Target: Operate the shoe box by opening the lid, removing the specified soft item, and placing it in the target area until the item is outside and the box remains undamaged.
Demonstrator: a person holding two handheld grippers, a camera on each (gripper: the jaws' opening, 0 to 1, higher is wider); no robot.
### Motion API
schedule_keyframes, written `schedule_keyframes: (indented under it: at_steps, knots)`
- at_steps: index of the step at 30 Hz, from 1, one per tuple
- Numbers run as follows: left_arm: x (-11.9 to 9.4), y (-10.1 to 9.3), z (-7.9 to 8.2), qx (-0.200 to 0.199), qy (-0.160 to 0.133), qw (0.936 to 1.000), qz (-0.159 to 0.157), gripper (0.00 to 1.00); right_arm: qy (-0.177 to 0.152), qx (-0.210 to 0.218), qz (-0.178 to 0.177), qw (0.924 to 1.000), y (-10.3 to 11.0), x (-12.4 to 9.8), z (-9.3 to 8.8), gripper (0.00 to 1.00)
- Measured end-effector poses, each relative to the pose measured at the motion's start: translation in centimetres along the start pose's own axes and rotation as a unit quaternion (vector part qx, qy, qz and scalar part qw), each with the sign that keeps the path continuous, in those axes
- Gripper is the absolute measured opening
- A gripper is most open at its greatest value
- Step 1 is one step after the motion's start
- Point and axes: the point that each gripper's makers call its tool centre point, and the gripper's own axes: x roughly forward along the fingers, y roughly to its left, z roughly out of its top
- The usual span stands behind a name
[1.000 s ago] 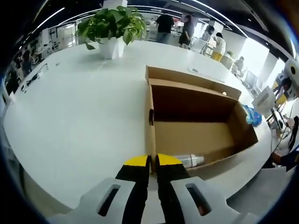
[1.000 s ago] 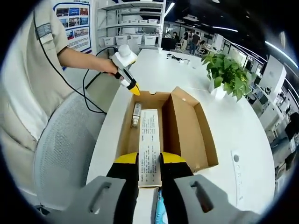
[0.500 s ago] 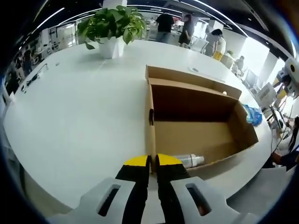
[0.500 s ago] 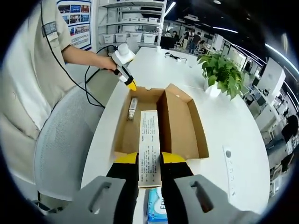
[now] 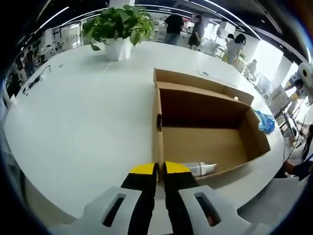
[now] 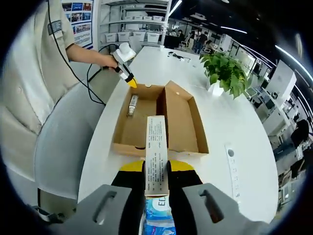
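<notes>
The brown shoe box (image 5: 205,142) lies open on the white table, its lid (image 6: 178,117) folded out beside the body (image 6: 129,129). A small clear bottle (image 5: 199,168) lies inside by the near wall. My left gripper (image 5: 159,169) is shut on the box's corner wall; in the right gripper view the left gripper (image 6: 128,81) sits at the far corner, held by a person's hand. My right gripper (image 6: 156,169) is shut on a long white printed item (image 6: 156,147), held off the box's near end, above a blue packet (image 6: 159,220).
A potted plant (image 5: 117,24) stands farther along the table (image 5: 73,122). A person in a beige shirt (image 6: 29,73) and a grey chair (image 6: 63,152) are at the table's edge. A white strip-shaped device (image 6: 231,171) lies on the table near the lid. People stand in the background.
My right gripper has drawn back from the box with the white item, which has left the box's inside; the blue packet has come into view beneath it. The left gripper has not moved.
</notes>
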Motion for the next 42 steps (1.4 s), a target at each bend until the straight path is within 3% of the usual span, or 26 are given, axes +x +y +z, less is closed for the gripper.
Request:
schedule_keyframes:
  at_steps: [15,42]
  knots:
    - [0.0,-0.1,0.0,-0.006,0.008,0.9999,0.004,0.02,0.038,-0.009,-0.016,0.9991,-2.4,-1.7,-3.7,0.14]
    - [0.2,-0.1,-0.1,-0.005,0.020,0.9997,0.015,0.02,0.120,0.023,-0.046,0.9914,-7.7,-3.5,-14.4,0.14]
